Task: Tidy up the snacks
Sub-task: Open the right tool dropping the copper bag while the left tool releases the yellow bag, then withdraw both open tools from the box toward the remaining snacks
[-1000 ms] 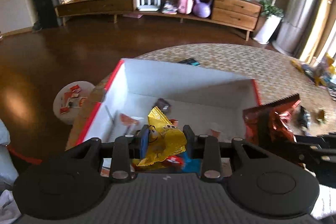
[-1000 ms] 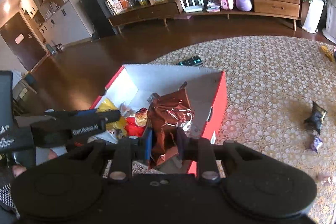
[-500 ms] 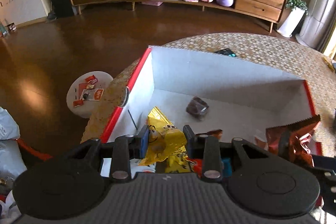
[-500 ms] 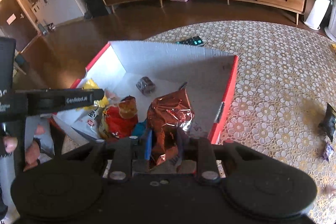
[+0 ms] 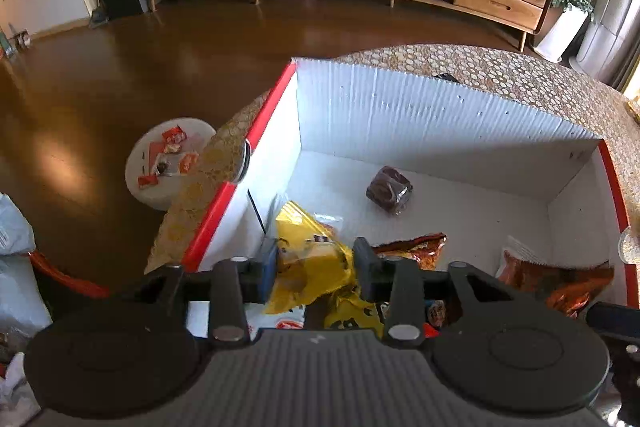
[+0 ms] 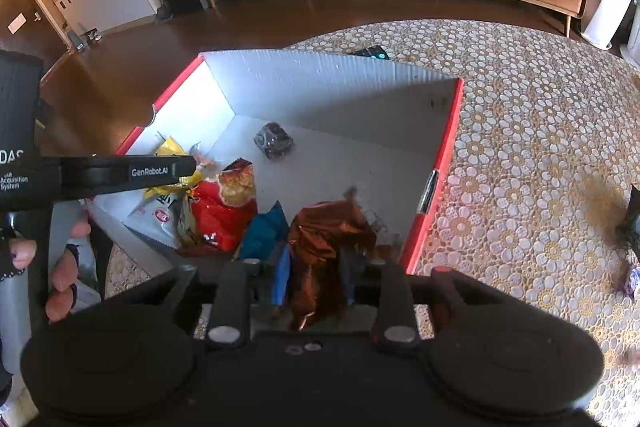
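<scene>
A white box with red rims (image 5: 400,83) (image 6: 320,63) stands on the table. Inside lie a dark wrapped snack (image 5: 388,189), a red bag (image 6: 224,211) and a blue packet (image 6: 264,231). My left gripper (image 5: 314,259) reaches into the box's near left corner. Its jaws are opening, and a yellow packet (image 5: 308,251) sits loosely between them. My right gripper (image 6: 316,263) hangs over the near right part of the box. Its jaws are opening too, with a crumpled copper foil bag (image 6: 324,239) standing between them. One finger (image 6: 160,171) of the left gripper crosses the right wrist view.
The round table carries a flower-patterned cloth (image 6: 520,147). A remote (image 6: 370,53) lies behind the box, and dark snack packets (image 6: 632,219) lie on the cloth at the right. A low white stool (image 5: 168,159) with packets stands on the floor. A person's hand (image 6: 64,267) shows at the left.
Both grippers have sunk into the box with their packets. Their jaws now stand wider around the yellow packet and the copper bag than before.
</scene>
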### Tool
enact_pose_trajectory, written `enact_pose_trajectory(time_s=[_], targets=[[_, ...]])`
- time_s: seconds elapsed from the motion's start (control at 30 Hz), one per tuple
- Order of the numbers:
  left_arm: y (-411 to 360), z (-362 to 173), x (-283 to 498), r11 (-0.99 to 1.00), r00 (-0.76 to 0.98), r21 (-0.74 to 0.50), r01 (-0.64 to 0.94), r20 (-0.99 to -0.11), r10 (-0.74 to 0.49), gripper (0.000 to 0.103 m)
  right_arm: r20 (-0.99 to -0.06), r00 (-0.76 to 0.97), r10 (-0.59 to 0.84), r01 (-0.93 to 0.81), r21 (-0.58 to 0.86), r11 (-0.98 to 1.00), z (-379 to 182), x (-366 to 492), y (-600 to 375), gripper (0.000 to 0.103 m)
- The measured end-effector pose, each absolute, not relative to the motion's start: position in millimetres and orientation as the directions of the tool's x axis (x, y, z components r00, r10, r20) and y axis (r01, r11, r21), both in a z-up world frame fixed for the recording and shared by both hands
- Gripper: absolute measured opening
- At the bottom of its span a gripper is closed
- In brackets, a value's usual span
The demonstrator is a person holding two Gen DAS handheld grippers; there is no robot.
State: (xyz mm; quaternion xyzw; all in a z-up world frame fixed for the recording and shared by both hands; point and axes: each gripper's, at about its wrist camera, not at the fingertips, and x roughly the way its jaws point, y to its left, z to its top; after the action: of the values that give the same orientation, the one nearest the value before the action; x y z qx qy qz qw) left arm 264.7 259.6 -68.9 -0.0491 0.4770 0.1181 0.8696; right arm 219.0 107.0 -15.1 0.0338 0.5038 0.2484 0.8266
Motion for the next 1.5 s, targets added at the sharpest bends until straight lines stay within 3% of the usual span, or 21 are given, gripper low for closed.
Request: enact_pose_trajectory(time_s=[0.13, 0.37, 0.5, 0.6, 0.77, 0.9, 1.0, 1.1, 1.5], targets=[[257.7, -67.4, 261.2, 0.966, 0.528, 0.019, -0.258, -0.834, 0.158, 0.069, -0.811, 0.367, 0.455, -0.379, 0.317, 0.869, -13.1, 217.8, 104.7, 0.036], [254.3, -62.6, 252.9, 0.963, 0.526, 0.005, -0.27, -0.837, 0.151, 0.07, -0.789, 0.393, 0.472, -0.389, 0.323, 0.863, -5.1, 209.7, 99.4, 0.066], [250.3, -56.3, 245.0, 0.964, 0.537, -0.003, -0.267, -0.831, 0.146, 0.072, -0.777, 0.399, 0.487, -0.398, 0.332, 0.855, 1.5, 203.0, 95.3, 0.073], [245.2, -48.4, 237.0, 0.967, 0.557, -0.011, -0.256, -0.819, 0.139, 0.08, -0.767, 0.406, 0.496, -0.404, 0.336, 0.85, 8.1, 196.8, 92.4, 0.083], [235.4, -32.0, 221.5, 0.971, 0.597, -0.051, -0.235, -0.796, 0.103, 0.08, -0.752, 0.416, 0.512, -0.412, 0.347, 0.843, 17.0, 187.1, 84.6, 0.088], [223.0, -18.0, 209.0, 0.975, 0.631, -0.074, -0.21, -0.772, 0.077, 0.089, -0.737, 0.432, 0.52, -0.414, 0.35, 0.84, 23.0, 178.0, 76.9, 0.097], [209.6, -8.2, 199.5, 0.979, 0.656, -0.094, -0.181, -0.753, 0.049, 0.091, -0.726, 0.44, 0.529, -0.418, 0.356, 0.836, 27.8, 169.0, 68.4, 0.099], [195.3, -0.1, 192.2, 0.982, 0.678, -0.098, -0.163, -0.734, 0.039, 0.101, -0.719, 0.448, 0.531, -0.423, 0.352, 0.835, 32.7, 159.4, 57.2, 0.1], [110.9, 22.0, 176.4, 0.997, 0.714, -0.073, -0.032, -0.699, -0.028, 0.101, -0.698, 0.513, 0.5, -0.37, 0.345, 0.862, 42.5, 131.4, -17.5, 0.102]])
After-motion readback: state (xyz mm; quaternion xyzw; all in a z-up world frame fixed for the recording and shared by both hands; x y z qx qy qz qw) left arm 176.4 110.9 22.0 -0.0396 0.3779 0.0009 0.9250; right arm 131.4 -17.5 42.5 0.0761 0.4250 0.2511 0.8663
